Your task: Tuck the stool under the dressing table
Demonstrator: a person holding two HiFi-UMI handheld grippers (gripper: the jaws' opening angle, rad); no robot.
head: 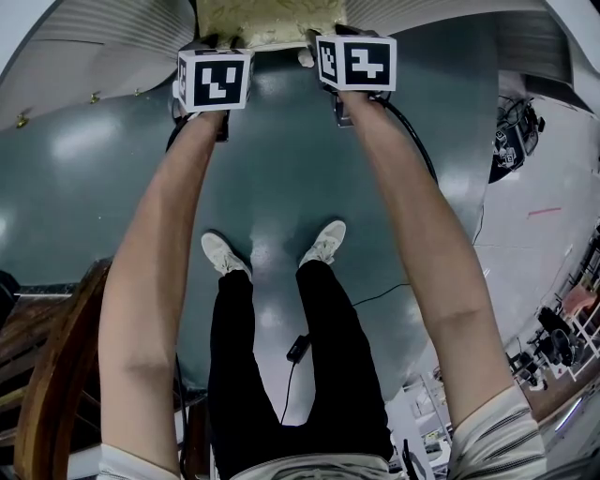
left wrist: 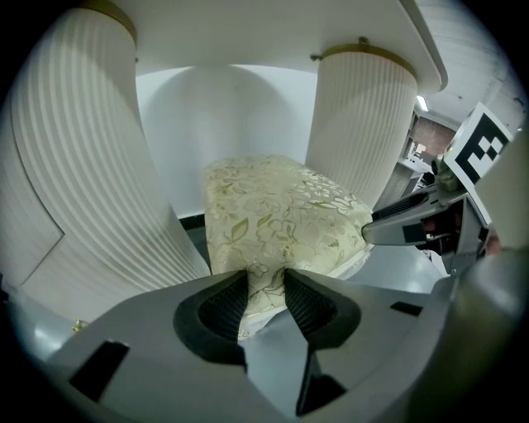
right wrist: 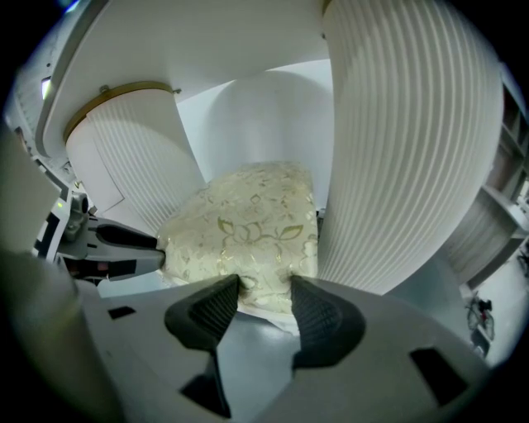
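Note:
The stool shows as a cream floral cushion (head: 267, 23) at the top of the head view, between the dressing table's two white fluted pedestals (left wrist: 83, 165) (left wrist: 359, 124) and below its white top (left wrist: 273, 29). My left gripper (left wrist: 266, 285) is shut on the cushion's near left corner (left wrist: 281, 215), pinching the fabric. My right gripper (right wrist: 263, 297) is shut on the near right edge of the cushion (right wrist: 248, 223), close beside the right pedestal (right wrist: 413, 149). Each gripper appears in the other's view, touching the cushion's side. The stool's legs are hidden.
I stand on a dark green floor (head: 281, 178), my white shoes (head: 323, 246) just behind the grippers. A brown wooden chair (head: 47, 375) is at the lower left. A black cable (head: 295, 352) hangs by my legs. Equipment clutters the right edge (head: 516, 141).

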